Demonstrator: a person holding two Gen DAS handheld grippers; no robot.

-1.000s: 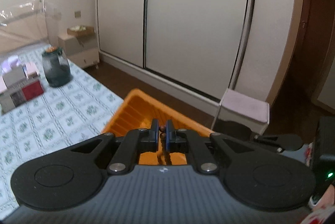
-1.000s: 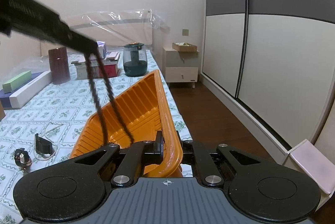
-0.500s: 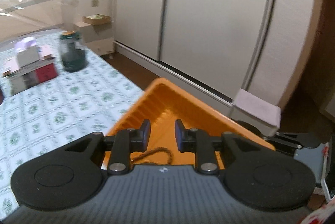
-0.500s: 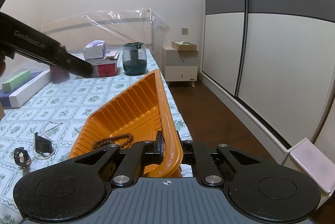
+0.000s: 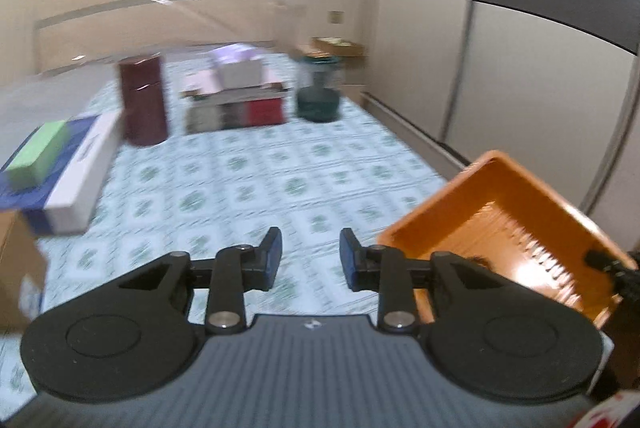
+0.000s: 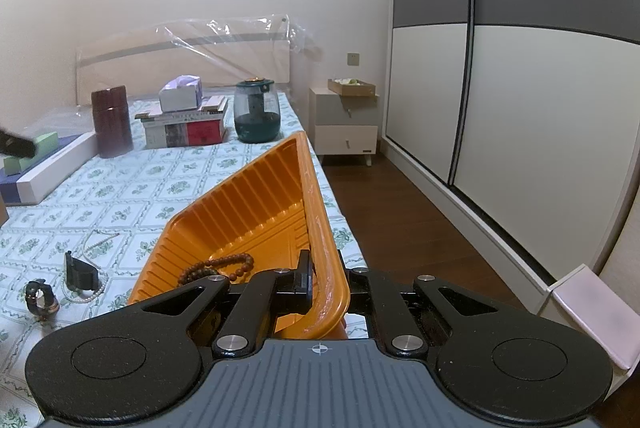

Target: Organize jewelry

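Right wrist view: right gripper [image 6: 326, 282] pinches the ribbed orange tray [image 6: 256, 204] by its rim. Brown bead bracelet [image 6: 218, 267] lies inside, light and limp. Left gripper [image 5: 310, 260] spread, empty, jaws just been opening. Next likely: pearl strand [image 6: 90, 290] on tablecloth [image 6: 120, 196], floppy, slippery; take a bunched loop.
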